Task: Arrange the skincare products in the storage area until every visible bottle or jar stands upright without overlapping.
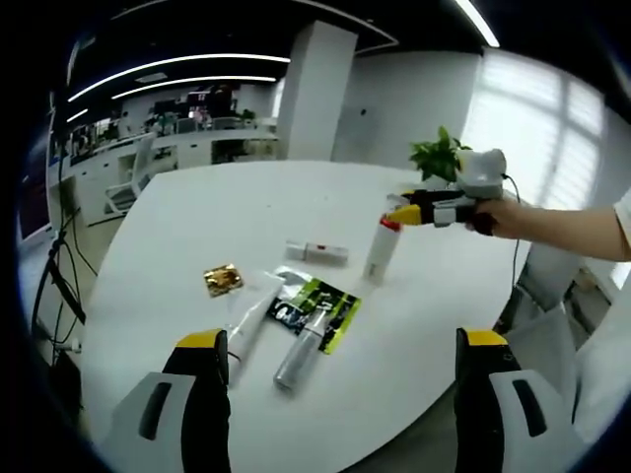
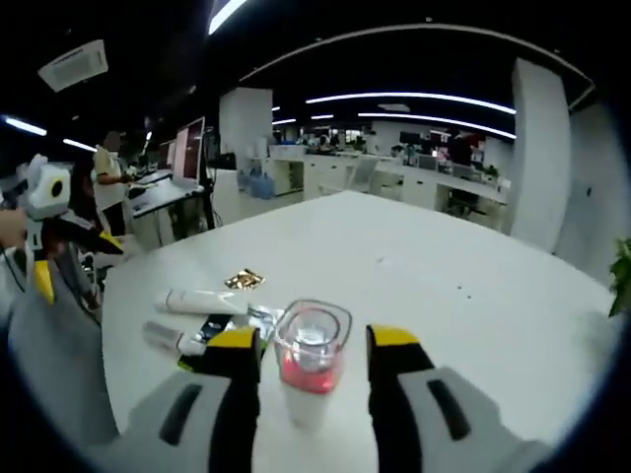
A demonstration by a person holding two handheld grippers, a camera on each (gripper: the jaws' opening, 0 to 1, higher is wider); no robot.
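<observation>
— Two claws, so take them in turn. What does the left gripper (image 1: 335, 379) hold?

— Nothing. In the left gripper view its yellow-tipped jaws stand wide apart over the white table (image 1: 197, 217), touching no product.

— And going left to right across that table?

— First a small gold packet (image 1: 223, 279), lying flat. Just beside it a white tube (image 1: 252, 317) lies on its side, then a green and black sachet (image 1: 317, 307) with a silver bottle (image 1: 302, 347) lying across it. Further back is a flat white box (image 1: 316, 252). Right of that stands the white bottle with a red cap (image 1: 382, 248), upright, with the right gripper (image 1: 404, 211) at its top, held by a person's hand (image 1: 498, 217). A green plant (image 1: 437, 158) sits behind.

— Is the right gripper closed on that bottle?

— In the right gripper view its jaws sit to either side of the bottle's clear cap (image 2: 313, 347), very near it, partly open. Whether the pads actually press the cap I cannot tell.

— Anything else in that view?

— To the left, the silver bottle (image 2: 170, 338), the white tube (image 2: 204, 302) and the gold packet (image 2: 245, 280) lie on the table, and the left gripper (image 2: 41, 281) shows at the far left edge.
</observation>
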